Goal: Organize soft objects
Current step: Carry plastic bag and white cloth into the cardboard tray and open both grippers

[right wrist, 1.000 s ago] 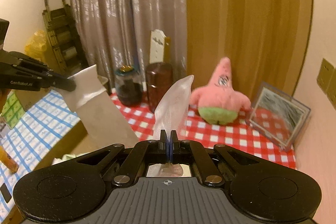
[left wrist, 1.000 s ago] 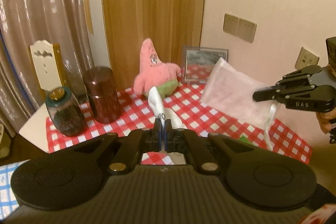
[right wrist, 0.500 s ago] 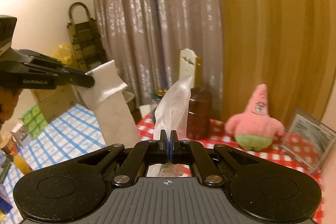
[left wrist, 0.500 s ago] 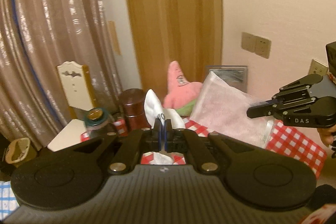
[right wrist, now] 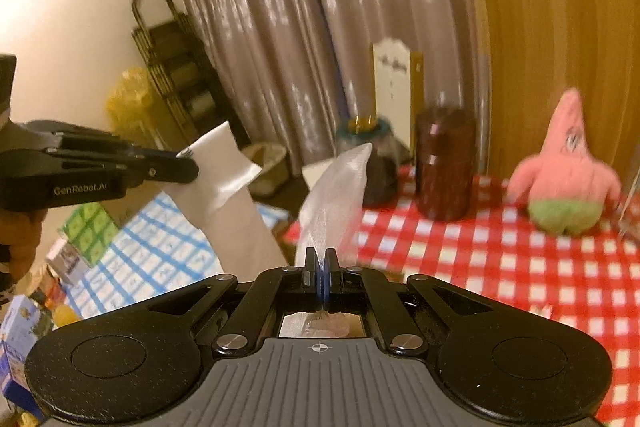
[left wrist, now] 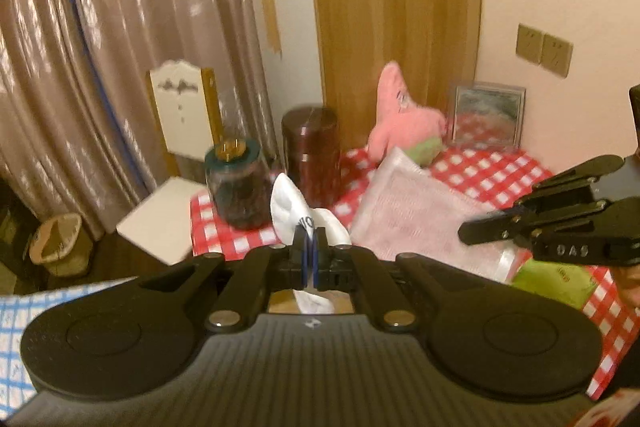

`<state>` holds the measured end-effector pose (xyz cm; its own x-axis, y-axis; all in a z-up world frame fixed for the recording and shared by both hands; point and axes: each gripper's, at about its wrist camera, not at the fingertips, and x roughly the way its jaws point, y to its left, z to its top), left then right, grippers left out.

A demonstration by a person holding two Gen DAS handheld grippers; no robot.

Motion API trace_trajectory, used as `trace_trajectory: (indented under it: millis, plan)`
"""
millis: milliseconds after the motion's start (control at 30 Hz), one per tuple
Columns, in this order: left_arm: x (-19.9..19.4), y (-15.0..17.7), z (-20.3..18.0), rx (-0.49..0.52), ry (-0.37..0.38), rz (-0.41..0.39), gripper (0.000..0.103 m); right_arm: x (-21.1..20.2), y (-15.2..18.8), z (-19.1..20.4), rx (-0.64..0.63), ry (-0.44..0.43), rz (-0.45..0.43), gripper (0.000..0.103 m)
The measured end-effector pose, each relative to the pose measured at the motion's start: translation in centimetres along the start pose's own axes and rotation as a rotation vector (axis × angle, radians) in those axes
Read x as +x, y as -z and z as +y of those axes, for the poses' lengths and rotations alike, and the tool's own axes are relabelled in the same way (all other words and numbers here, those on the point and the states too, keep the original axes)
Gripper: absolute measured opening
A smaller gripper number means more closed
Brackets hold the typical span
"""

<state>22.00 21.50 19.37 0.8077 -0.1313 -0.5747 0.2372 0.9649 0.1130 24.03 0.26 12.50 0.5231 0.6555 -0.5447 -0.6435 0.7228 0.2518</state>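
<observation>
A soft pale-pink packet in clear wrapping hangs between my two grippers above the red checked table. My left gripper is shut on its white corner. In the left wrist view my right gripper comes in from the right, pinching the packet's far edge. The right wrist view shows my right gripper shut on a translucent corner, and my left gripper clamping the white end. A pink star plush sits at the back of the table.
A glass jar and a brown canister stand at the table's left edge, a picture frame leans on the wall, and a green packet lies under the right gripper. A blue checked surface with boxes lies to the left.
Both grippers have carried the packet leftward, away from the wall. The plush and frame have slid to the right in both views. Both grips have stayed shut.
</observation>
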Motion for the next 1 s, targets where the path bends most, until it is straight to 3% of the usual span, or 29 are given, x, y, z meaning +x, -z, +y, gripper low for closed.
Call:
trace_trajectory:
  millis: [200,267,533,600,700,1000]
  plan:
    - [4.8,4.5,1.3,-0.040,0.032,0.102,0.002,5.1,2.7,0.2,0.014,0.015,0.084,0.001]
    - [6.5,6.2,1.6,-0.058,0.041,0.183,0.002,6.5,3.2,0.1,0.009,0.019,0.108,0.001]
    - [11.5,11.8,2.5,-0.099,0.066,0.304,0.005,10.4,4.9,-0.1,0.018,0.054,0.167,0.001]
    - [12.0,12.6,2.7,-0.112,0.064,0.317,0.011,10.9,5.2,0.1,0.023,0.068,0.174,0.001]
    - [12.2,13.2,3.0,-0.133,0.059,0.316,0.033,11.6,5.4,0.2,0.033,0.072,0.183,0.002]
    - [9.7,12.8,3.9,-0.198,0.045,0.245,0.035,12.7,5.7,0.3,0.067,0.040,0.211,0.004]
